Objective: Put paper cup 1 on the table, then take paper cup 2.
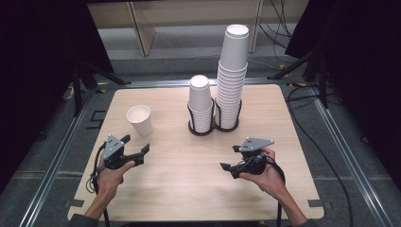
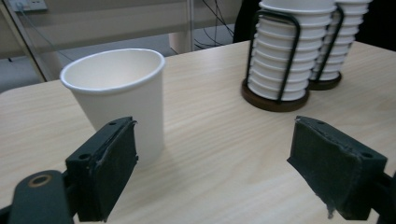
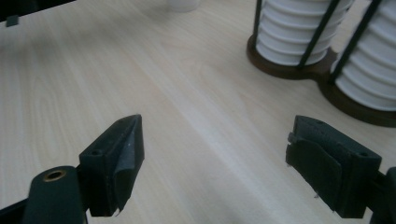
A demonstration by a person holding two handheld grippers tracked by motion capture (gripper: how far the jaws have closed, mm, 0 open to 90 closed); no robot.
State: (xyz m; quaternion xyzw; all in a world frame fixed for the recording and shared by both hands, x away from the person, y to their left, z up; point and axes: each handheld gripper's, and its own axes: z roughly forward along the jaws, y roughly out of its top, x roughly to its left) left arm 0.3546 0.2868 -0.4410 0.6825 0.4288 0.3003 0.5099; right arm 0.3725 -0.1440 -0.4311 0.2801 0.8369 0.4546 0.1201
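A single white paper cup (image 1: 140,120) stands upright on the wooden table (image 1: 165,189), left of centre. My left gripper (image 1: 137,144) hovers just in front of it, open, with nothing between its jaws. In the left gripper view the cup (image 2: 116,93) rises behind the left jaw, apart from it, and the left gripper (image 2: 212,154) faces bare wood. My right gripper (image 1: 228,157) is open at the right front, pointing left. In the right gripper view the right gripper (image 3: 215,154) has only tabletop between its jaws.
A dark double holder (image 1: 201,130) at the table's middle back carries a short cup stack (image 1: 200,101) and a tall cup stack (image 1: 231,75). Both stacks (image 2: 280,56) (image 3: 299,28) also stand ahead of the grippers. Cables lie on the floor to the right.
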